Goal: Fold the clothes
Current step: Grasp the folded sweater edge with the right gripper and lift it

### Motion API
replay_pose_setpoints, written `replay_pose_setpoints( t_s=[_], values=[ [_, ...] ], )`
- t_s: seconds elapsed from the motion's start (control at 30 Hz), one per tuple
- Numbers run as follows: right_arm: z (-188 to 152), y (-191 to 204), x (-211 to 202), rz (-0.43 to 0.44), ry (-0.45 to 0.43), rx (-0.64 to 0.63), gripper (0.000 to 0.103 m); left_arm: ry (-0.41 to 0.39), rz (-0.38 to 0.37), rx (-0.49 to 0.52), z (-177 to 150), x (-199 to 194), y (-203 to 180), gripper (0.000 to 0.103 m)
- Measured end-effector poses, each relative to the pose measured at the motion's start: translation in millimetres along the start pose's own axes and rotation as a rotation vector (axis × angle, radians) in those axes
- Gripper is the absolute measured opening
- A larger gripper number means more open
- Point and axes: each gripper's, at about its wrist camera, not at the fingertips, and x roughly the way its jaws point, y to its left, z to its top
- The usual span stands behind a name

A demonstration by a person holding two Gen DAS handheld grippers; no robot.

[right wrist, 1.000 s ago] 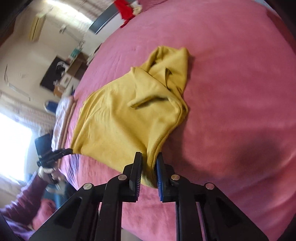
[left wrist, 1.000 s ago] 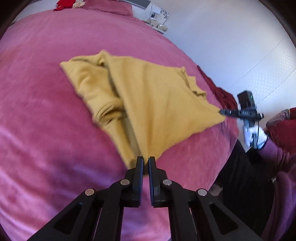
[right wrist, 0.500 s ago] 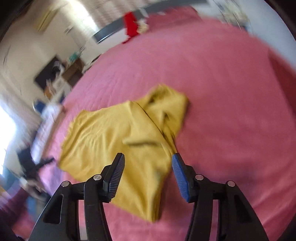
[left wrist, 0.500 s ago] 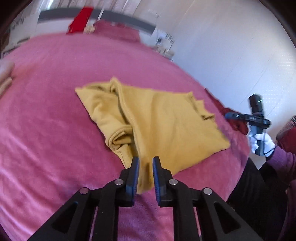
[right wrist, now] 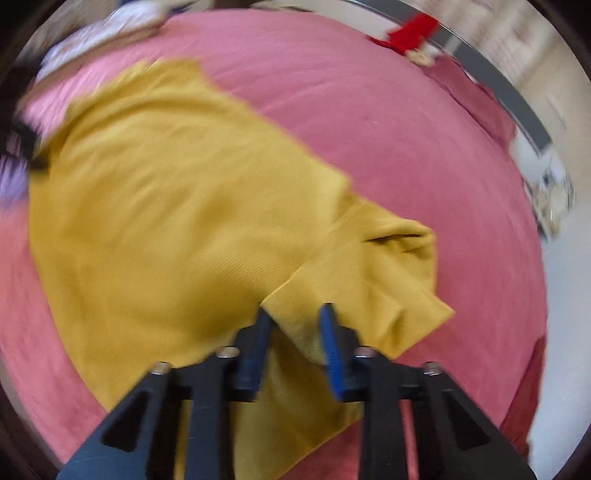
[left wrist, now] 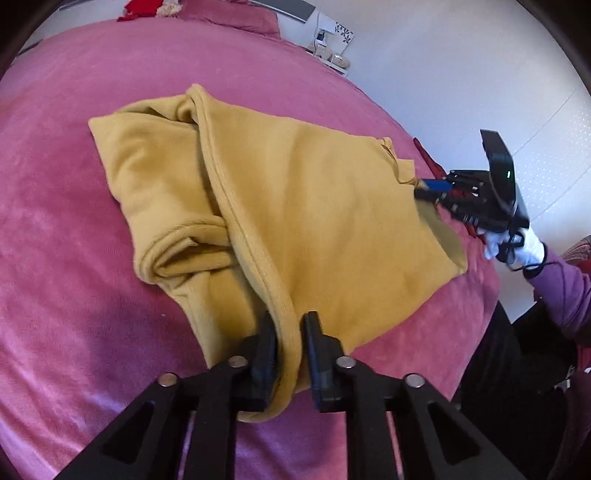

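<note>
A mustard-yellow garment (left wrist: 314,221) lies partly folded on the pink bed cover (left wrist: 74,295). Its thick hem runs down between the fingers of my left gripper (left wrist: 290,325), whose jaws are closing and press on the cloth. In the right wrist view, which is blurred, the garment (right wrist: 166,203) spreads to the left. A folded flap of it sits between the blue-padded fingers of my right gripper (right wrist: 295,321), which is closing on it. From the left wrist view the right gripper (left wrist: 424,188) pinches the garment's far right corner.
A white-gloved hand (left wrist: 517,243) with a purple sleeve (left wrist: 565,288) holds the right gripper at the bed's right edge. A dark red cloth (left wrist: 428,158) lies there too. A red item (left wrist: 140,7) and a pillow (left wrist: 229,11) are at the head; a nightstand (left wrist: 332,44) stands beyond.
Both grippers opened, let the garment drop flat, then closed again on it. The right gripper rolled and shifted to a different corner; the left sank toward the hem.
</note>
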Motion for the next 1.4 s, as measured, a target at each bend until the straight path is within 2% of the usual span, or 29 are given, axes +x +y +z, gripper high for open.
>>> replay_pose_setpoints(
  t_s=[0.13, 0.27, 0.33, 0.4, 0.47, 0.5, 0.57, 0.67, 0.73, 0.8, 0.87, 0.93, 0.97, 1.03, 1.2, 1.4],
  values=[
    [-2.1, -53.5, -11.2, 0.062, -0.027, 0.230, 0.009, -0.018, -0.019, -0.029, -14.7, -21.8, 8.8, 0.006],
    [-27.5, -120.8, -4.1, 0.208, -0.068, 0.585, 0.008, -0.039, -0.026, -0.064, -35.1, -46.2, 20.6, 0.005],
    [-36.8, -136.1, 3.9, 0.230, -0.059, 0.663, 0.008, -0.047, -0.035, -0.099, -42.5, -52.6, 26.2, 0.005],
    [-47.4, -148.4, 13.9, 0.290, -0.062, 0.749, 0.008, -0.023, -0.057, -0.114, -44.4, -46.7, 23.5, 0.005],
    [-56.6, -158.4, 21.1, 0.349, -0.080, 0.819, 0.009, 0.009, 0.010, -0.069, -47.7, -52.7, 21.4, 0.006],
    [-59.5, -160.5, 21.5, 0.377, -0.093, 0.843, 0.013, -0.002, 0.033, -0.054, -45.1, -58.3, 21.0, 0.006],
    [-64.9, -161.9, 21.6, 0.436, -0.107, 0.874, 0.016, -0.100, 0.031, -0.086, -29.3, -72.5, 22.6, 0.010],
    [-68.5, -158.0, 19.3, 0.464, -0.099, 0.877, 0.041, -0.240, -0.015, -0.163, 12.1, -82.4, 30.2, 0.016],
    [-69.4, -154.5, 19.4, 0.470, -0.095, 0.874, 0.045, -0.314, -0.036, -0.202, 42.8, -83.2, 34.0, 0.017],
    [-70.2, -151.1, 20.2, 0.476, -0.100, 0.864, 0.045, -0.275, -0.019, -0.199, 75.0, -61.5, 33.4, 0.018],
    [-70.4, -148.5, 20.3, 0.475, -0.104, 0.851, 0.044, -0.194, -0.003, -0.197, 101.3, -34.8, 34.2, 0.018],
    [-65.9, -149.6, 25.6, 0.474, -0.103, 0.834, 0.042, -0.122, 0.023, -0.151, 118.3, -11.1, 31.8, 0.018],
    [-62.4, -151.3, 29.8, 0.475, -0.099, 0.825, 0.042, -0.086, 0.070, -0.133, 124.8, 0.2, 32.2, 0.018],
    [-60.1, -154.0, 32.2, 0.501, -0.101, 0.826, 0.042, -0.030, 0.090, -0.129, 131.5, 14.0, 35.3, 0.018],
    [-58.3, -157.6, 37.0, 0.570, -0.118, 0.845, 0.042, -0.053, 0.092, -0.153, 146.2, 15.1, 39.4, 0.018],
    [-51.8, -155.7, 37.3, 0.598, -0.123, 0.827, 0.042, -0.007, 0.137, -0.125, 148.5, 21.2, 45.1, 0.018]
  ],
)
